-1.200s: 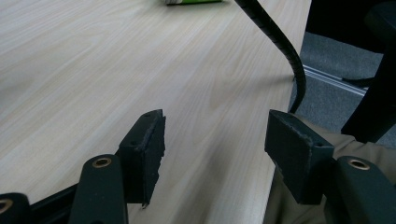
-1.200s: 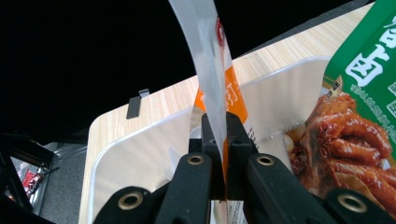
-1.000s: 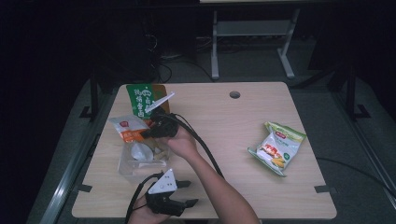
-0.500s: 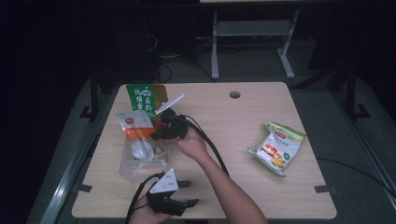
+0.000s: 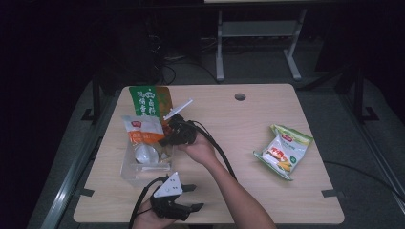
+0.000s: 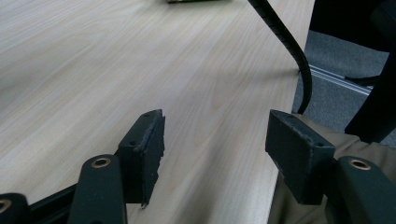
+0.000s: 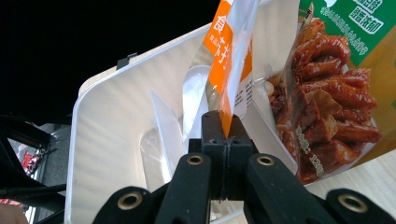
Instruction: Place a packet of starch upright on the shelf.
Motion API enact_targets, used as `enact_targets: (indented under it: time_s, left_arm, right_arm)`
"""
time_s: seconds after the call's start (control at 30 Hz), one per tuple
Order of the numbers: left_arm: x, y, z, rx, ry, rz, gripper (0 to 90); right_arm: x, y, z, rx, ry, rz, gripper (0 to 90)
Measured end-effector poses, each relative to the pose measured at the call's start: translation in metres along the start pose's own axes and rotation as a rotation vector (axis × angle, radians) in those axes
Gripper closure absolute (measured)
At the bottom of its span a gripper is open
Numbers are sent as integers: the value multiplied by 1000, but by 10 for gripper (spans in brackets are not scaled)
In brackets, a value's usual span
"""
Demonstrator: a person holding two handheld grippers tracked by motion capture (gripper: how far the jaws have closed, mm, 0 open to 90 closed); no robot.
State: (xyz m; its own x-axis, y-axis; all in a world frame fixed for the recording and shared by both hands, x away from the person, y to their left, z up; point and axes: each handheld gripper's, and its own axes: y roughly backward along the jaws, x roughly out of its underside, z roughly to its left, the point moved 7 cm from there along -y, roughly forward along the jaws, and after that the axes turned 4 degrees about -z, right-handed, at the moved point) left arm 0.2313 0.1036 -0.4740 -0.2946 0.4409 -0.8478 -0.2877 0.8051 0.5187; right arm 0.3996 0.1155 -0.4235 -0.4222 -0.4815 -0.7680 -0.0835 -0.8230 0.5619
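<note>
My right gripper (image 5: 164, 141) (image 7: 223, 122) is shut on the lower edge of an orange-and-white snack packet (image 5: 142, 130) (image 7: 231, 51). The packet hangs upright over a clear plastic bin (image 5: 128, 171) (image 7: 112, 116) at the table's left. A green packet of red-brown snacks (image 5: 145, 101) (image 7: 336, 93) lies just behind the bin, leaning on its rim. My left gripper (image 5: 193, 197) (image 6: 215, 135) rests low at the table's front edge. Its jaws stand open over bare wood with nothing between them.
A yellow-green snack packet (image 5: 284, 151) lies on the right half of the wooden table (image 5: 239, 129). A round cable hole (image 5: 240, 97) sits near the far edge. The right gripper's black cable (image 5: 222, 155) (image 6: 285, 37) trails back along the forearm.
My right gripper has shifted a little to the right and lower over the bin, carrying the orange packet with it. My left gripper has stayed where it was.
</note>
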Motion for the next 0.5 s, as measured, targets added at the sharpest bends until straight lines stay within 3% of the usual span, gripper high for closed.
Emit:
enact_targets:
  time_s: [0.47,0.5]
  left_arm:
    - [-1,-1,2,-17,-2,8,317]
    - [0,-2,2,-18,1,9,316]
  right_arm:
    - [-2,21,5,-15,-3,-35,770]
    - [-1,23,4,-16,15,-39,764]
